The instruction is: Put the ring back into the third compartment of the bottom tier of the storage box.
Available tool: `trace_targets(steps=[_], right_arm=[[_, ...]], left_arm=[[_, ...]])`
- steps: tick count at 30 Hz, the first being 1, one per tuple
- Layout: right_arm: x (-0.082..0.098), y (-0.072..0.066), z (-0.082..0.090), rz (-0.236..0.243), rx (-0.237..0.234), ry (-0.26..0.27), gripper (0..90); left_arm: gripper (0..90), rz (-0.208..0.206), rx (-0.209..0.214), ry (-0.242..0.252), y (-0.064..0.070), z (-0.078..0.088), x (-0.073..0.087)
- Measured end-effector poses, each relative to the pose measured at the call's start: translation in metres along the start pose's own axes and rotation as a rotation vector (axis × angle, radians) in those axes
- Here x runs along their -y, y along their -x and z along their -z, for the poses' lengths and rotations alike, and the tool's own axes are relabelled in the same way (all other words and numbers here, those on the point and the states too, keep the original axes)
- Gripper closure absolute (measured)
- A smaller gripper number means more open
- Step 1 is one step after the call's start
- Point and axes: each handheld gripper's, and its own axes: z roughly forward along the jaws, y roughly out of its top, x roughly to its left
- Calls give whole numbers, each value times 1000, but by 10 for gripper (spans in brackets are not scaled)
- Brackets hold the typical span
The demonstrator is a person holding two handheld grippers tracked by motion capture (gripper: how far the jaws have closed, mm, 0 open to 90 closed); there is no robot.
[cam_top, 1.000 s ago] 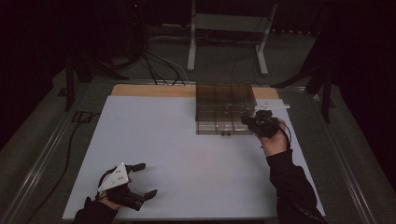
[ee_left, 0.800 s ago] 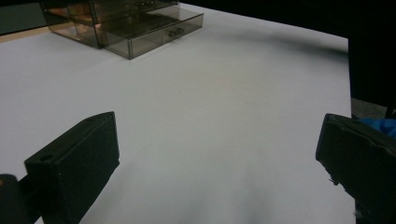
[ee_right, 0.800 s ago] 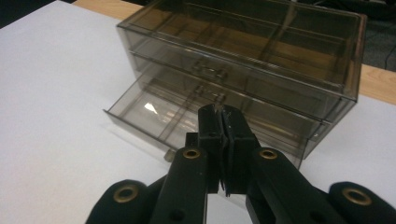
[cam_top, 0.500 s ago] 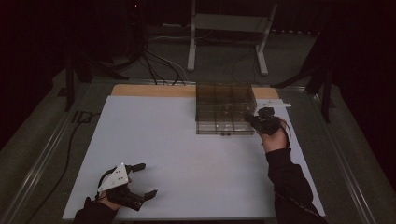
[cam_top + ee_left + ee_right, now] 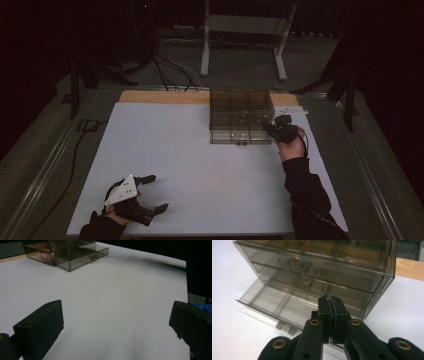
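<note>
My right tool (image 5: 331, 315) is clenched with nothing between its jaws, the two black pads pressed flat together. It hangs just in front of the smoky clear drawer box (image 5: 241, 116), at the right end of the bottom drawer (image 5: 274, 307), which stands pulled part of the way out. In the high view the box sits at the far side of the white surface (image 5: 200, 165), right of the middle, and my right hand (image 5: 291, 148) is just beside its front right corner. My left tool (image 5: 136, 199) rests released, jaws wide apart, near the close left corner of the surface and well apart from the box.

I judge the work here to be pushing that bottom drawer home with the closed tip, and several things could spoil it. My tip is near the drawer's right end, not near the small handle (image 5: 285, 328) at the middle of its front. A push this far off centre could skew the drawer in its slot and jam it. The box looks light and nothing holds it, so a firm shove could slide the whole box back towards the wooden strip (image 5: 160, 97) instead of closing the drawer. If I come in too high, the pads could strike the drawer above or the frame and tip the box. The plastic is smooth, so the tip could also skid off the front edge.
</note>
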Motion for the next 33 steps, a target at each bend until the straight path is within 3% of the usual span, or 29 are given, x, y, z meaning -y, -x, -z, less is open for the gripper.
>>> trace_targets(steps=[19,26,33], right_arm=[[11,10,-28,-50,0,-37,872],[9,11,-30,-56,4,-42,861],[8,9,-29,-73,-11,-46,584]], left_arm=[[6,-1,-5,-2,0,-1,0],[5,-1,-4,-6,0,-1,0],[6,-3,-2,-3,0,0,0]])
